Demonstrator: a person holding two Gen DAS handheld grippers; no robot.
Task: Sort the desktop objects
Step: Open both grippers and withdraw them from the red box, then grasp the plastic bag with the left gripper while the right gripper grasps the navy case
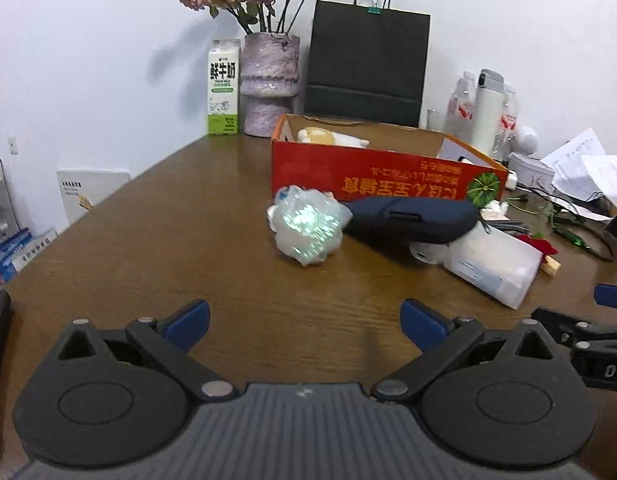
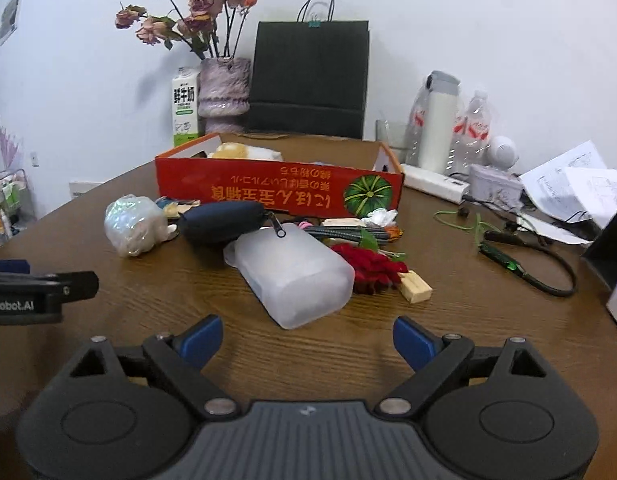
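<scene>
A red cardboard box (image 1: 372, 178) (image 2: 268, 192) stands open on the brown table, with a plush toy (image 1: 328, 137) inside. In front of it lie a shiny wrapped bundle (image 1: 308, 229) (image 2: 134, 224), a dark blue pouch (image 1: 412, 218) (image 2: 220, 222), a frosted white plastic case (image 1: 494, 264) (image 2: 296, 276), a red flower (image 2: 368, 266) and a small wooden block (image 2: 415, 287). My left gripper (image 1: 304, 322) is open and empty, short of the bundle. My right gripper (image 2: 307, 338) is open and empty, just short of the white case.
A milk carton (image 1: 223, 87), a vase of dried roses (image 1: 268, 84) and a black paper bag (image 1: 366, 64) stand at the back wall. Bottles, a white flask (image 2: 438, 120), papers (image 2: 572, 188) and a black cable (image 2: 540, 256) crowd the right side.
</scene>
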